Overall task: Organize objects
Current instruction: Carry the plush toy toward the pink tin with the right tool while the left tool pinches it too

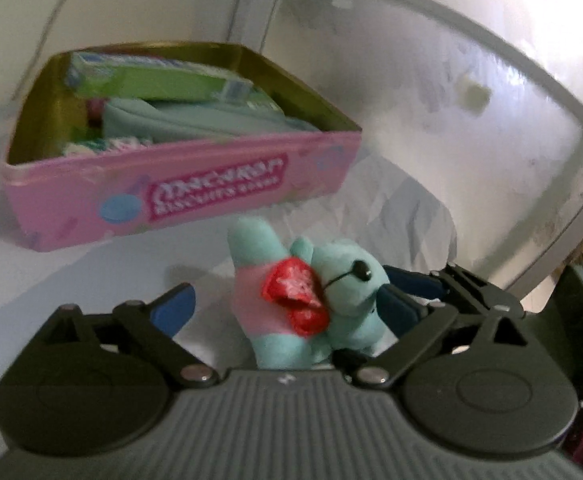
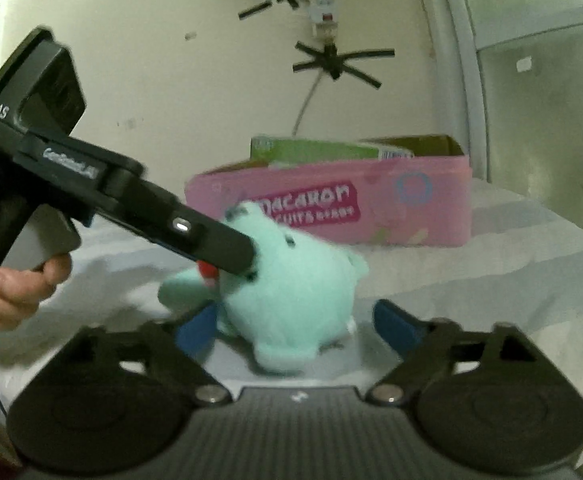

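A teal plush bear point(image 1: 303, 300) with a pink shirt and a red heart lies between my left gripper's point(image 1: 287, 304) open blue fingers; the left pad stands clear of it and the right pad is hidden behind its head. In the right wrist view the same bear point(image 2: 291, 300) sits between my right gripper's point(image 2: 297, 328) open blue fingers, and the left gripper's black body point(image 2: 131, 196) reaches in from the left to touch it. Behind stands an open pink macaron biscuit tin point(image 1: 179, 196), also in the right wrist view point(image 2: 371, 208).
The tin holds a green box point(image 1: 163, 76), a teal pouch point(image 1: 195, 120) and small items. All rest on a pale sheet-covered surface point(image 2: 491, 272). A window pane point(image 1: 451, 100) and frame stand at the right. A cream wall with taped cables point(image 2: 331, 56) is behind.
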`<state>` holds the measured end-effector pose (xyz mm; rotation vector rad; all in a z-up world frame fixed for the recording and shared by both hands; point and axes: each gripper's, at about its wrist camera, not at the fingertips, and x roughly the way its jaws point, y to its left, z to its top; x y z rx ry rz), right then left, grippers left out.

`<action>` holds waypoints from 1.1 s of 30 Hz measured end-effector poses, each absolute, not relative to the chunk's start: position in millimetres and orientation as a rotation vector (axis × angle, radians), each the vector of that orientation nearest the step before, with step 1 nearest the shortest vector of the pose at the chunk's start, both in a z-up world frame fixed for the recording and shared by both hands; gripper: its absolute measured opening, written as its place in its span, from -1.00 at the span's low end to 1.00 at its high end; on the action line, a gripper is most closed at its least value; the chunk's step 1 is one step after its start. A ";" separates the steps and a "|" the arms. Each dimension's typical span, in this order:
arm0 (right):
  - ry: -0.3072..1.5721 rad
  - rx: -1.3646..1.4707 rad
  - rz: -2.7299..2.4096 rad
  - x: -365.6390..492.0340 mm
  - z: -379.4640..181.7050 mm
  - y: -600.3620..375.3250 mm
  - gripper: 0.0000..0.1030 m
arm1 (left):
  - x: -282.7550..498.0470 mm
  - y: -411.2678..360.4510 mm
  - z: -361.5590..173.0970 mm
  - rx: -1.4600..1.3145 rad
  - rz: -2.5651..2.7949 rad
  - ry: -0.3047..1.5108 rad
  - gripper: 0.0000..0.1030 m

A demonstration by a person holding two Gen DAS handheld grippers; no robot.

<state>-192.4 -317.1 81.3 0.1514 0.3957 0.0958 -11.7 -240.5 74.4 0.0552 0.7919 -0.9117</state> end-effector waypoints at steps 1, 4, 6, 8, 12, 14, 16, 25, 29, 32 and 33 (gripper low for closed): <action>0.388 0.158 0.100 -192.4 82.3 -318.1 0.80 | -9.9 -238.0 75.9 0.045 -0.911 0.790 0.91; 0.388 0.211 0.112 -189.9 83.9 -321.0 0.80 | -3.8 -240.4 73.1 0.019 -0.925 0.803 0.87; 0.395 0.234 0.109 -185.2 84.0 -322.4 0.80 | 0.6 -245.4 66.7 -0.006 -0.951 0.834 0.71; 0.398 0.233 0.099 -180.8 83.5 -322.1 0.72 | 5.8 -250.9 58.9 -0.052 -0.980 0.885 0.59; 0.426 0.297 0.122 -173.4 79.7 -323.8 0.48 | 0.5 -252.6 52.9 -0.053 -0.985 0.882 0.55; 0.428 0.300 0.130 -173.0 78.9 -324.0 0.40 | -4.2 -256.2 52.8 -0.017 -0.984 0.866 0.51; 0.426 0.315 0.129 -174.2 79.8 -323.8 0.38 | -10.5 -257.1 55.3 0.014 -0.987 0.837 0.46; 0.399 0.327 0.116 -180.4 87.6 -323.2 0.31 | -14.8 -254.8 67.5 0.033 -0.998 0.793 0.43; 0.347 0.290 0.126 -180.8 111.4 -330.8 0.31 | -14.6 -264.3 100.9 0.055 -0.995 0.716 0.43; 0.299 0.224 0.148 -163.6 147.2 -344.3 0.31 | -0.8 -272.0 136.7 0.060 -0.985 0.640 0.43; 0.289 0.207 0.152 -155.0 159.6 -348.6 0.31 | 6.8 -276.1 147.7 0.058 -0.973 0.619 0.43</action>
